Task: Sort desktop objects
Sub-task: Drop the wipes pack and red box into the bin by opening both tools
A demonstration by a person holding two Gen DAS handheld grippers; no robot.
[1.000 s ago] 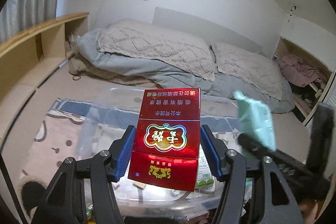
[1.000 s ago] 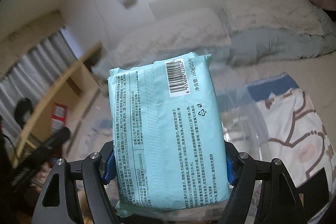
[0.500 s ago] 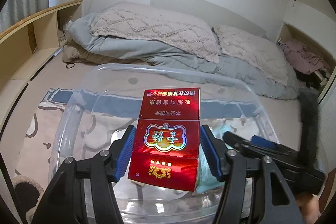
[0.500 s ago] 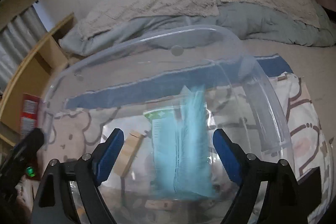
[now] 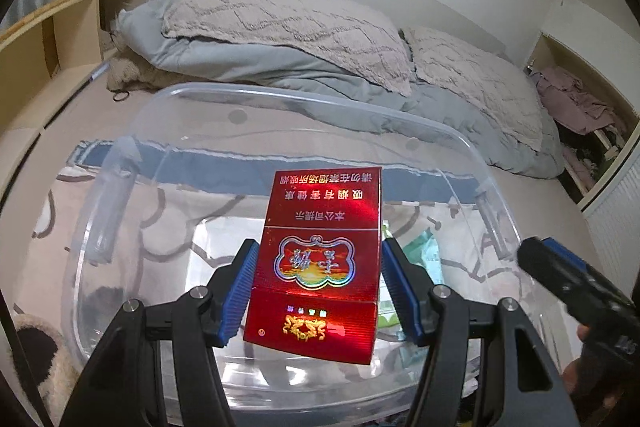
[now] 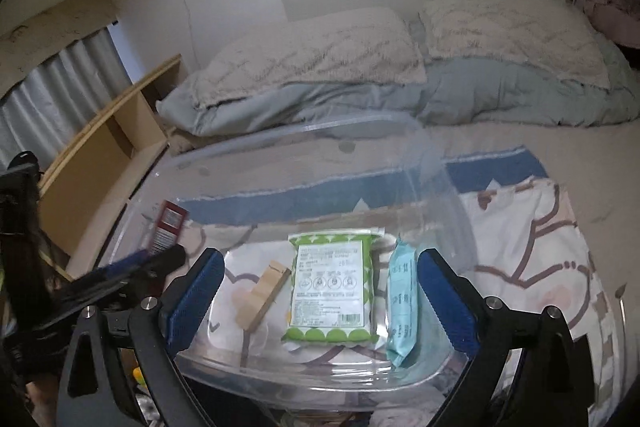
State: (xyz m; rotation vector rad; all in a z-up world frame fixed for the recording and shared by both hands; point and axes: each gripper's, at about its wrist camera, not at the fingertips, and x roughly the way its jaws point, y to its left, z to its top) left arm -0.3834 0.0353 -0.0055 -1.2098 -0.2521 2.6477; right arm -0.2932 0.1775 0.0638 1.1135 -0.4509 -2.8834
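Red cigarette pack (image 5: pixel 316 263) sits clamped between the left gripper's (image 5: pixel 316 291) blue pads above the clear plastic bin (image 5: pixel 120 187). Inside the bin the light-blue wipes pack (image 6: pixel 402 303) stands on edge beside a green pack (image 6: pixel 332 291); the right gripper (image 6: pixel 320 303) has just been opening, nothing between its jaws.

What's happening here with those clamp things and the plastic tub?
A person is sorting small items into a clear plastic tub on a bed. The left tongs grip a red cigarette pack over the tub. The right tongs have just been opening and are empty; a blue wipes pack lies inside beside a green packet and a wooden block.
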